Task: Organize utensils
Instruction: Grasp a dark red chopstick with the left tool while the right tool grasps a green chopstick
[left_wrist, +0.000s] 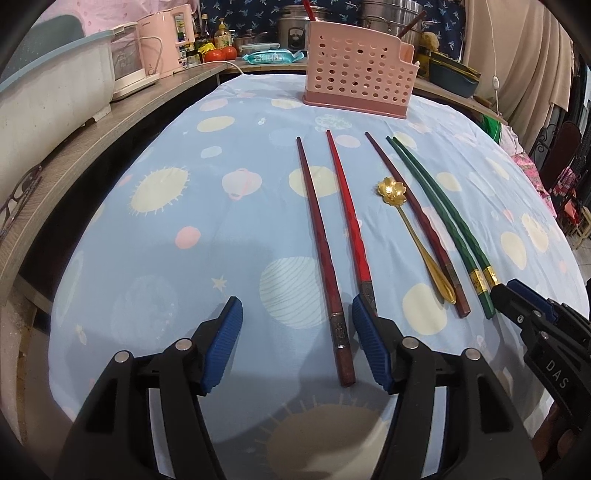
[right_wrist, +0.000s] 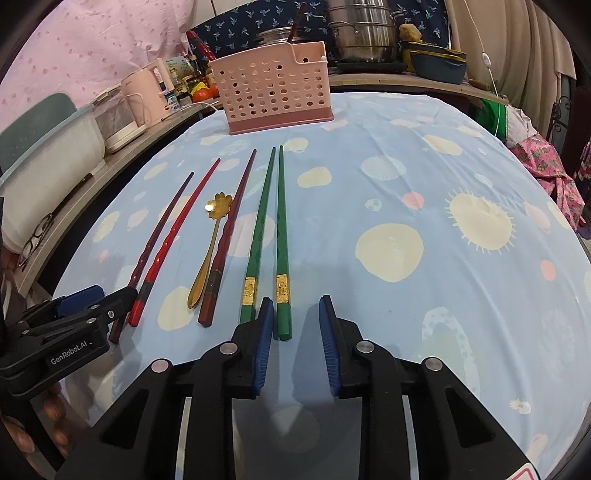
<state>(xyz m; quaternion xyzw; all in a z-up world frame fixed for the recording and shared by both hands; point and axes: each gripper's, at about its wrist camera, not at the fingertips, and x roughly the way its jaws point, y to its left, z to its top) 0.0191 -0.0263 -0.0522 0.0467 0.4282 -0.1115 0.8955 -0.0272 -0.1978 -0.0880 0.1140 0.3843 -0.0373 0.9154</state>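
Five chopsticks and one spoon lay side by side in the left wrist view, their tips all aimed at the pink perforated plastic utensil holder (left_wrist: 357, 70) standing at the far edge of the bench (left_wrist: 166, 236), which was covered by a pale blue cloth printed with suns and planets. That fan-like row looked arranged so each piece could be taken by its thick near end. The left tongs (left_wrist: 297, 341) hung low with blue pads spread wide, the butt of the dark maroon faceted chopstick (left_wrist: 325, 254) lying between them and the bright red chopstick (left_wrist: 349, 221) just by the right pad; nothing was pinched. To the right lay the gold flower-bowled spoon (left_wrist: 413, 236), a second dark maroon chopstick (left_wrist: 413, 218) touching or nearly touching it, and the pair of green chopsticks with gold bands (left_wrist: 439, 210), whose near ends the right tongs (left_wrist: 517, 295) reached.

Seen from the right wrist, the right tongs (right_wrist: 297, 325) were likewise spread, straddling the butt of the right-hand green chopstick (right_wrist: 282, 236), while its twin (right_wrist: 258, 236) lay just outside the left pad. I judge a grasp of one green stick was being lined up. The left tongs (right_wrist: 96, 299) waited by the red and maroon butts. The holder (right_wrist: 273, 88) stood well apart, apparently still empty.
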